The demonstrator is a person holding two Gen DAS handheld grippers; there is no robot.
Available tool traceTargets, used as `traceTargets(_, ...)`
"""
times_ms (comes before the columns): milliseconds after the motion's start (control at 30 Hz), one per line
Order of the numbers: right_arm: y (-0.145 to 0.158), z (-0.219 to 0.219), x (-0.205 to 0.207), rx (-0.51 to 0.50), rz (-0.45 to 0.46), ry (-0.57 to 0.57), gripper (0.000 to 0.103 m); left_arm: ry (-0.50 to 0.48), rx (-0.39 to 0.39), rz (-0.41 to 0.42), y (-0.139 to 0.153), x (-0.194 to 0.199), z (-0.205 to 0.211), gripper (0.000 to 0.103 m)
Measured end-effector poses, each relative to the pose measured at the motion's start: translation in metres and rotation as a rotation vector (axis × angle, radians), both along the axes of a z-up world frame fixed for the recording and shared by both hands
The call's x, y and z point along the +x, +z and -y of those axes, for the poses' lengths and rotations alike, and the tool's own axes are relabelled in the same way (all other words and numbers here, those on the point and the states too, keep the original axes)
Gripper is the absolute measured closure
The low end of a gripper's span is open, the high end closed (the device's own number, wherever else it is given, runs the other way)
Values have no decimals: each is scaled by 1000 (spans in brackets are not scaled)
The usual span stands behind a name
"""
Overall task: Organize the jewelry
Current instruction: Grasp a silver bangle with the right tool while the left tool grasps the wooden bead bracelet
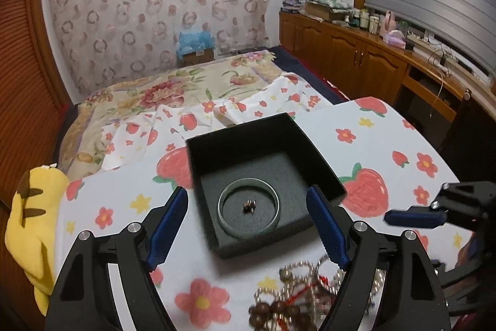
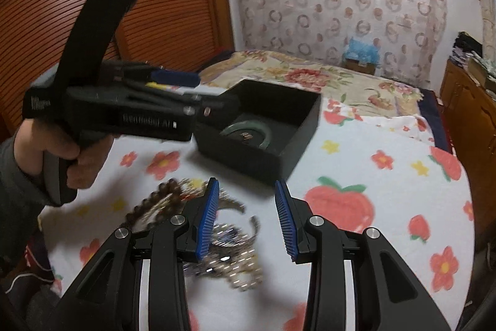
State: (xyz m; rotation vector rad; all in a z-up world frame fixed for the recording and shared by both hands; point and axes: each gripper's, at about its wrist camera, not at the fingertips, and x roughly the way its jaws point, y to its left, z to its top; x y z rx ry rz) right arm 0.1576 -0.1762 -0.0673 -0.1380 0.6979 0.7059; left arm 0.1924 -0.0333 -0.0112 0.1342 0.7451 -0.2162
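Nearest in left wrist view, a blurred jewelry heap (image 1: 307,293) of brown beads, pearl strands and chain lies on the strawberry-print cloth (image 1: 403,138) covering the bench, partly under the left claw (image 1: 248,200). That claw stands wide w/ nothing between its blue pads, straddling the near corner of the black box (image 1: 266,145). Box is open; inside sit a pale bangle (image 1: 248,208) flat on the dark lining and a small beaded piece (image 1: 250,206) w/in the ring. Right claw (image 2: 248,191) is partly spread, empty, hovering just over the heap's right edge, box beyond it. In the right wrist view a hand (image 2: 59,151) grips the left tool's handle. Further back: a floral bedspread (image 1: 161,89), then a circle-patterned curtain (image 1: 161,2).
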Motion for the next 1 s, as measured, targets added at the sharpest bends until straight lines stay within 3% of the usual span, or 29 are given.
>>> traceTargets(233,-8,-20,-11,-29,-32,69,72,8,-41,16,-5,-43,-23,27)
traceTargets(767,-20,-49,-3,-153,-103,121,83,23,-97,-79,-55,-96,-44,27)
traceTargets(1000,-19,-46,-3,-164,-91,129,97,-3,-85,-94,-63,-102,-40,27)
